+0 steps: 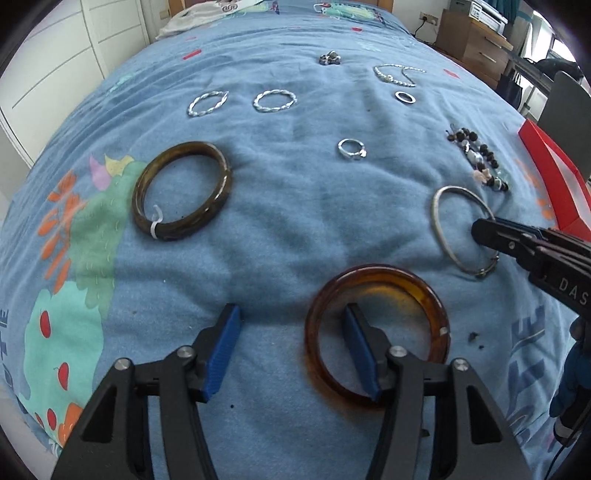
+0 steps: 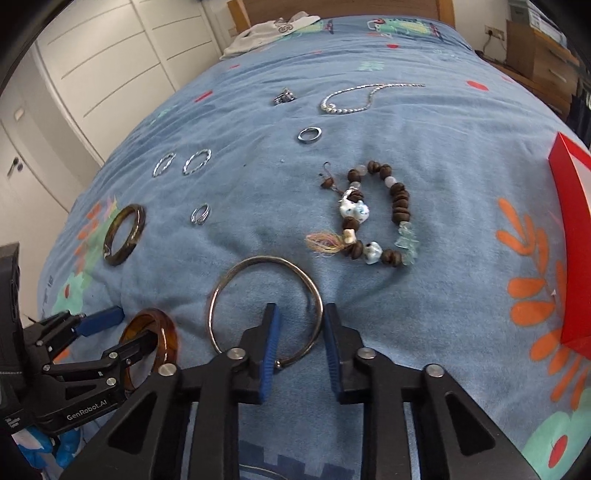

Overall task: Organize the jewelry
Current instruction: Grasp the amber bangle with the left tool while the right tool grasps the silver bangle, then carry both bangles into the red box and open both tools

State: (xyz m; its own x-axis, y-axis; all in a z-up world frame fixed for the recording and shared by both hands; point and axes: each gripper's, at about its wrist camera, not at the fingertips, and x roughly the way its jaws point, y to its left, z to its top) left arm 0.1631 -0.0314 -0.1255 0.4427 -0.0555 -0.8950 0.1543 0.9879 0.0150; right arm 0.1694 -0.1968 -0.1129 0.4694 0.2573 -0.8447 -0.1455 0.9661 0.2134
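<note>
Jewelry lies spread on a blue blanket (image 1: 288,221). My left gripper (image 1: 291,347) is open; its right finger sits inside an amber bangle (image 1: 376,332), its left finger outside on the blanket. The amber bangle also shows in the right wrist view (image 2: 168,339). My right gripper (image 2: 301,343) is open, straddling the right rim of a thin silver bangle (image 2: 264,302), one finger inside the ring, one outside. A dark brown bangle (image 1: 183,190), a beaded bracelet (image 2: 376,214), two twisted silver rings (image 1: 275,100), a small ring (image 1: 351,148) and a chain (image 2: 354,98) lie beyond.
A red box (image 2: 572,236) stands at the blanket's right edge. A flat silver ring (image 2: 309,134) and a dark clustered piece (image 2: 283,96) lie farther back. White clothing (image 2: 273,29) lies at the headboard. White cupboards are to the left, wooden drawers (image 1: 472,44) at the back right.
</note>
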